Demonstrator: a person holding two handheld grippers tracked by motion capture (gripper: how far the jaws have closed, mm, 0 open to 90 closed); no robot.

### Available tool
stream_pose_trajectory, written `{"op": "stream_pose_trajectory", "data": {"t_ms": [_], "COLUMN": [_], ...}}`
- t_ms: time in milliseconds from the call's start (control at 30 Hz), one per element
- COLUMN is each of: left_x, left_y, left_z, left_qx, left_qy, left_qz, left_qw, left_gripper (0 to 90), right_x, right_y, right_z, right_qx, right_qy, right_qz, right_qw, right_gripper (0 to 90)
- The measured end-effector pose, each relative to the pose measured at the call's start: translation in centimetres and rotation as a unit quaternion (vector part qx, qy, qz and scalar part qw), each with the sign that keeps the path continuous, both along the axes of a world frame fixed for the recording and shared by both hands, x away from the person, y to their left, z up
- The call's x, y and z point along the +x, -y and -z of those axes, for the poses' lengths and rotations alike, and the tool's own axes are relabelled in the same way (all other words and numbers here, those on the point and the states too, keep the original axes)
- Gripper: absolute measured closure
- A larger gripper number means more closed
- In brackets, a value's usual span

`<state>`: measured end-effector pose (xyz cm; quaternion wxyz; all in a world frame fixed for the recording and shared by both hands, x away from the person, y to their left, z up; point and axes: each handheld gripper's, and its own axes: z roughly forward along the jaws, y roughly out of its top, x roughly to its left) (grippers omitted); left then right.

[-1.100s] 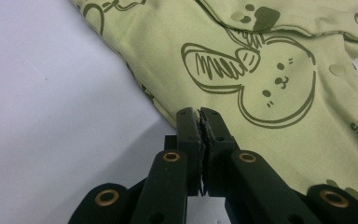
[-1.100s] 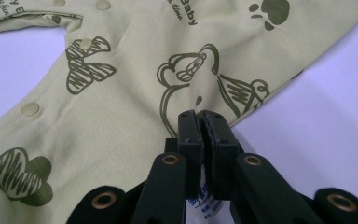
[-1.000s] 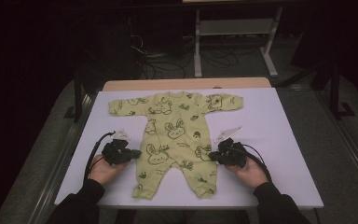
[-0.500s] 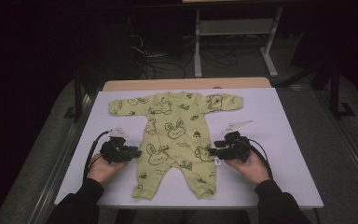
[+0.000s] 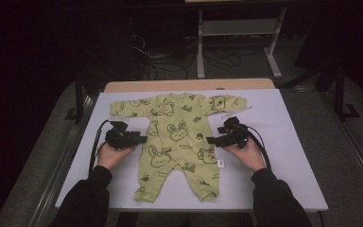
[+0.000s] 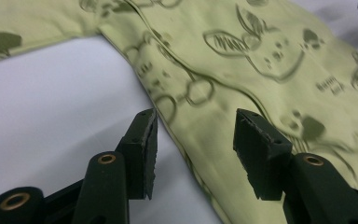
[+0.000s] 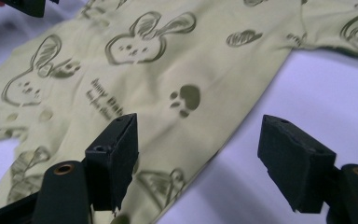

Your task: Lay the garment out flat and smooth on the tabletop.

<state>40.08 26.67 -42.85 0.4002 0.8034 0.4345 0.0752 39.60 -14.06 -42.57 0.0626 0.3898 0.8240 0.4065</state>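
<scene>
A pale green baby romper (image 5: 177,137) printed with bunnies and paws lies flat, face up, on the white table cover (image 5: 288,123), legs toward me. My left gripper (image 5: 144,139) is open at the romper's left side. In the left gripper view its jaws (image 6: 196,116) straddle the garment's side edge (image 6: 270,70) without pinching it. My right gripper (image 5: 210,140) is open at the romper's right side at waist height. Its jaws (image 7: 198,122) stand wide over the cloth edge (image 7: 177,60) and the white cover.
A wooden table edge (image 5: 189,85) shows behind the cover. Beyond it stand a white metal frame (image 5: 236,28) and floor cables (image 5: 170,59). A small white tag (image 5: 220,163) sticks out at the romper's right hip. The left gripper's tip (image 7: 28,5) shows at the right gripper view's top left.
Both grippers have slid away from me along the romper's sides, from hip level to waist level. The romper lies as before.
</scene>
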Motion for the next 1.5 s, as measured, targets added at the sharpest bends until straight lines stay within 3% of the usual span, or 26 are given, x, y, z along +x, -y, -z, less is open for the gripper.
{"op": "stream_pose_trajectory", "data": {"t_ms": [167,400,467,533,600,733,867,967,1200,1367,1467,1500], "left_x": [1.5,2.7,3.0,3.1,3.0,2.8,2.8,2.7,2.6,2.7,2.5,2.5], "left_y": [0.1,0.9,1.3,1.8,2.1,2.3,2.1,2.0,1.8,1.6,1.2,1.0], "left_z": [0.5,1.4,1.7,2.0,2.0,1.9,1.7,1.6,1.5,1.6,1.5,1.5], "left_qx": [-0.016,-0.022,-0.018,-0.008,0.002,0.027,0.026,0.026,0.033,0.033,0.025,0.023], "left_qy": [0.002,-0.008,-0.011,-0.016,-0.009,-0.001,0.001,0.002,0.004,0.001,0.005,0.006], "left_qz": [-0.020,-0.026,-0.027,-0.027,-0.029,-0.020,-0.023,-0.025,-0.027,-0.031,-0.032,-0.033], "left_qw": [0.9997,0.9994,0.9994,0.9995,0.9995,0.9994,0.9994,0.9993,0.9991,0.9990,0.9992,0.9992], "left_gripper": [48.1,47.1,47.5,50.6,61.7,81.5,85.1,85.0,84.9,83.1,78.8,75.4], "right_x": [1.8,3.4,3.5,3.4,3.3,3.0,3.0,3.1,3.0,2.9,2.9,2.9], "right_y": [-0.4,-1.6,-1.8,-2.0,-2.0,-2.1,-1.6,-1.1,-1.2,-1.4,-1.3,-1.2], "right_z": [0.7,2.1,2.6,2.5,2.4,2.1,1.7,1.6,1.5,1.8,1.8,1.7], "right_qx": [0.000,-0.034,-0.046,-0.061,-0.061,-0.067,-0.068,-0.049,-0.071,-0.083,-0.073,-0.064], "right_qy": [0.000,-0.002,-0.001,0.013,0.012,0.023,0.031,0.015,0.026,0.025,0.023,0.020], "right_qz": [0.007,0.017,0.021,0.035,0.036,0.032,0.044,0.051,0.059,0.063,0.063,0.061], "right_qw": [1.0000,0.9993,0.9987,0.9975,0.9974,0.9970,0.9963,0.9974,0.9954,0.9943,0.9951,0.9959], "right_gripper": [28.0,32.3,39.4,52.4,70.6,88.5,89.1,89.2,89.4,89.3,88.4,83.8]}}
